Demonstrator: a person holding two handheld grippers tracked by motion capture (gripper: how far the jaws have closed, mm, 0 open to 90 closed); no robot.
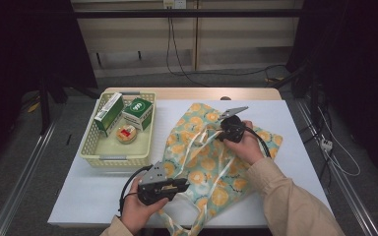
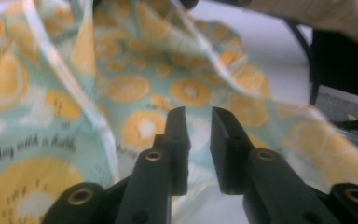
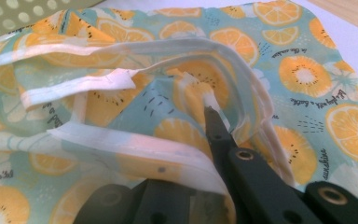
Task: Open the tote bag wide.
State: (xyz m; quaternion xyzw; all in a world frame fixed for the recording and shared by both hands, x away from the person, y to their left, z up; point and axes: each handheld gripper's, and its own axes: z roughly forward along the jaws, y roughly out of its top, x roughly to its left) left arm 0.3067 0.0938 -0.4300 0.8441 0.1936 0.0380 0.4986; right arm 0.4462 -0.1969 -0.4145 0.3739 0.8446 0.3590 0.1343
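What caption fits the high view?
Two hand-held grippers, left and right, work an orange-print fabric bag beside a basket.

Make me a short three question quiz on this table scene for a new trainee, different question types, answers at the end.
1. True or false: the right gripper is shut on the rim of the fruit-print bag.
2. Multiple choice: where does the yellow basket sit in the high view? A) left of the bag B) right of the bag C) on top of the bag
3. Short answer: how many items lie in the basket?

Key
1. True; a white-edged fold of the rim lies over its jaws.
2. A
3. Three: a green and white box, a second green box and a small round tub.
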